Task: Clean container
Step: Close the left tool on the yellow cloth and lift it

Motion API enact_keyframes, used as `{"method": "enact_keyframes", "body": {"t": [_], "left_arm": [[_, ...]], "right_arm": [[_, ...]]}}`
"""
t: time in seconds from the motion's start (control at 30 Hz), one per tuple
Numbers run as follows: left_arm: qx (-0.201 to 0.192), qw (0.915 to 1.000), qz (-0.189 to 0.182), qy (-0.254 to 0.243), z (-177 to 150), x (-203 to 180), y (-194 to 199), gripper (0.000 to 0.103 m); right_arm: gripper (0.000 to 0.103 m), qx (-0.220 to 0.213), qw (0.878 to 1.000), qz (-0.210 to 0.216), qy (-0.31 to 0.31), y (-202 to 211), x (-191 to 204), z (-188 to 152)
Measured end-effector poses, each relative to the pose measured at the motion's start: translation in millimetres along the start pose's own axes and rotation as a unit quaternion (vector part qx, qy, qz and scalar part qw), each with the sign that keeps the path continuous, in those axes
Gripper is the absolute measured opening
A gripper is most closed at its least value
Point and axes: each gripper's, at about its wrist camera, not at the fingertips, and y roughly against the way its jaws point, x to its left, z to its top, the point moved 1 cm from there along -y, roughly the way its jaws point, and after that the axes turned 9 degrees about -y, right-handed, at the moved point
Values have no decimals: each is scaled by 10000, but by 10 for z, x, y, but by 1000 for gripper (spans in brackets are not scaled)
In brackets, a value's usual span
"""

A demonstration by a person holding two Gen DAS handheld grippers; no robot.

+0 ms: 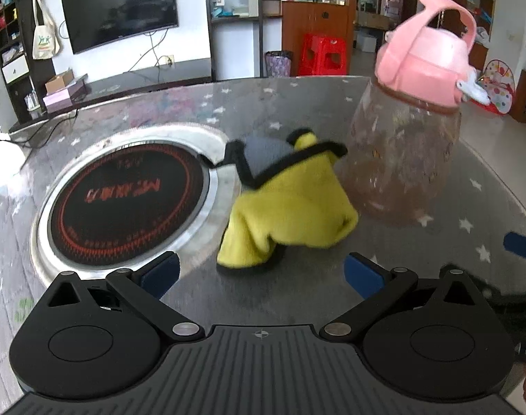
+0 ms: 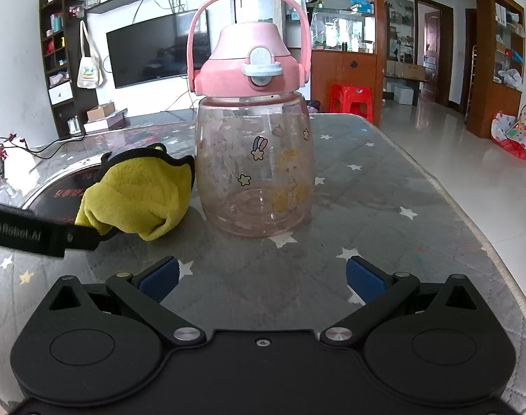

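Note:
A clear plastic bottle (image 2: 256, 169) with a pink lid and carry handle stands upright on the grey star-patterned table; in the left wrist view the bottle (image 1: 401, 159) is at the right. A crumpled yellow cloth (image 1: 287, 204) with black trim lies just left of it, touching or nearly touching its base, and the cloth (image 2: 138, 197) shows the same way from the right. My left gripper (image 1: 261, 273) is open, a short way in front of the cloth. My right gripper (image 2: 261, 278) is open too, facing the bottle with bare table between.
A round black induction hob (image 1: 124, 200) with a steel rim is set into the table left of the cloth. The left gripper's black body (image 2: 38, 231) reaches in beside the cloth. The table edge (image 2: 477, 214) drops off at the right to a tiled floor.

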Motion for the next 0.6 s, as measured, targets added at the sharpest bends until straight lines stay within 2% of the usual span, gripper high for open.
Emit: {"method": "enact_keyframes", "body": {"t": [0.6], "left_arm": [[254, 9993, -115, 244, 369, 46, -467, 103]], "right_arm": [[103, 36, 10000, 1, -27, -107, -39, 75]]}}
